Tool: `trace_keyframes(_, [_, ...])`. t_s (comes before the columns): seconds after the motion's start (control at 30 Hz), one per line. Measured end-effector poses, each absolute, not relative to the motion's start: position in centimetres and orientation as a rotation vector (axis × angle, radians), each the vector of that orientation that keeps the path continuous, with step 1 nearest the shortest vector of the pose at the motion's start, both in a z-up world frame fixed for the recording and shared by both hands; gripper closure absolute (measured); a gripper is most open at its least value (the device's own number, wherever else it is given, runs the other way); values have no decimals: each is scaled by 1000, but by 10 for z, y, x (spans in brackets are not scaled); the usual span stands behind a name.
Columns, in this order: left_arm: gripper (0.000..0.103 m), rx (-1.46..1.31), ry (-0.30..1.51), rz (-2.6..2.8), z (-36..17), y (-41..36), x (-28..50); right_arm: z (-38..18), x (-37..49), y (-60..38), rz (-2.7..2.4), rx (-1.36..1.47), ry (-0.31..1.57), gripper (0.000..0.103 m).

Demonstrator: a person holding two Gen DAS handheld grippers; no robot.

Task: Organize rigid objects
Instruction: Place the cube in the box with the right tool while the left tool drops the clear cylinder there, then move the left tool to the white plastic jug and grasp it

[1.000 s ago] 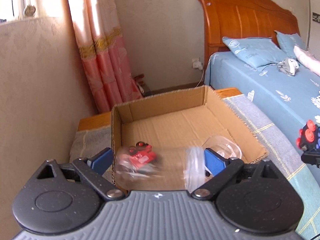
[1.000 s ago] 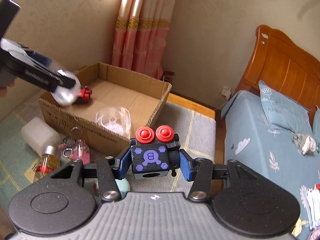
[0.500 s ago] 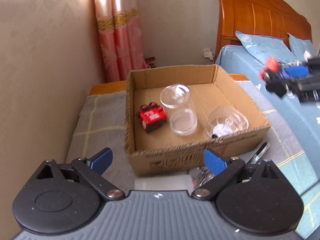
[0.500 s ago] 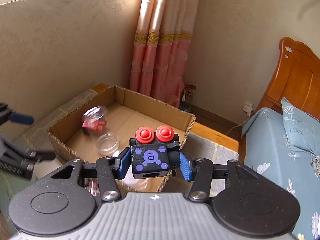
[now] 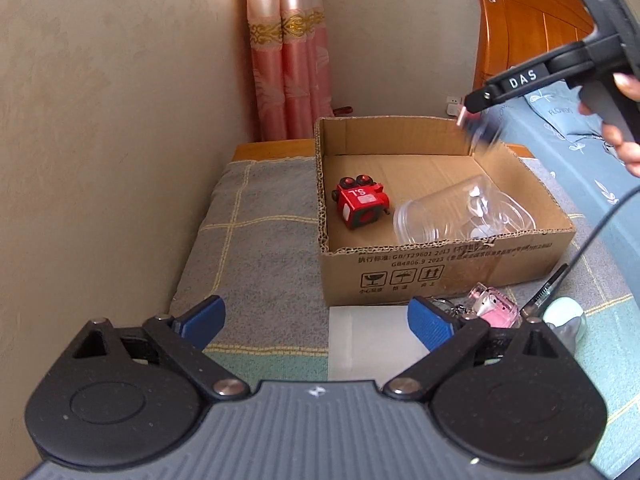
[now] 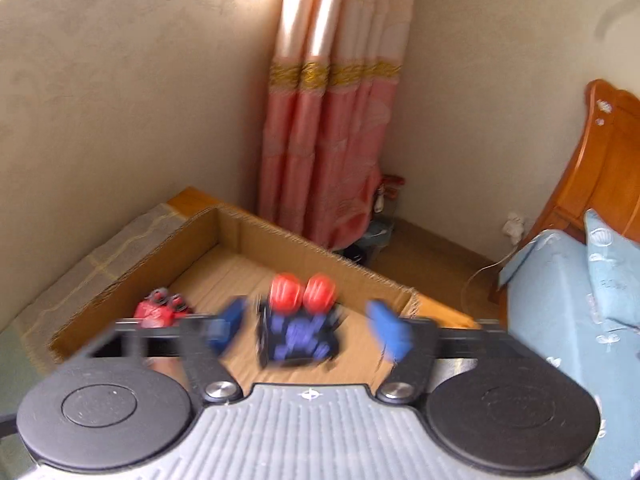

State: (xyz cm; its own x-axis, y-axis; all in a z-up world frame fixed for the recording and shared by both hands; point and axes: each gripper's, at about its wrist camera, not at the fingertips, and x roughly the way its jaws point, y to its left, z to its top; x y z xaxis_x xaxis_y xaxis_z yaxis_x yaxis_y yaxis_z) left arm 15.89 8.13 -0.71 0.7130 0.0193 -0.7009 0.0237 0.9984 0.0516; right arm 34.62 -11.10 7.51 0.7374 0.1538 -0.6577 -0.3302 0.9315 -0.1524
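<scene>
Left wrist view, left to right. Beige wall at far left; pink curtain behind. Grey checked cloth covering the surface. Left gripper low in frame, blue pads wide apart, nothing between them, hovering over the cloth in front of the cardboard box. White flat block lying just beyond the right pad, against the box's front wall. Inside the box: red toy cube near the left wall, tilted; clear plastic jar on its side right of it, a second clear container touching it at the right. In front of the box, right: pink clear trinket, key rings, pale green object. Right gripper entering from upper right above the box's far right corner, held by a hand; tip blurred.

Right wrist view, left to right. Same box below; red cube at left inside. Right gripper jaws opening, pads clear of the blue toy cube with red knobs, which sits blurred between them over the box interior; resting or falling, cannot tell. Bed with blue sheet and wooden headboard at right.
</scene>
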Motion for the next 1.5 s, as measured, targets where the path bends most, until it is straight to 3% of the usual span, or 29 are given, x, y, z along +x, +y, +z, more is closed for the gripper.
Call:
trace_keyframes(0.2, [5, 58, 780, -15, -8, 79, 158, 82, 335, -117, 260, -246, 674, 0])
trace_keyframes(0.73, [4, 71, 780, -37, -7, 73, 146, 74, 273, -123, 274, -232, 709, 0])
trace_keyframes(1.5, [3, 75, 829, -99, -26, 62, 136, -21, 194, -168, 60, -43, 801, 0])
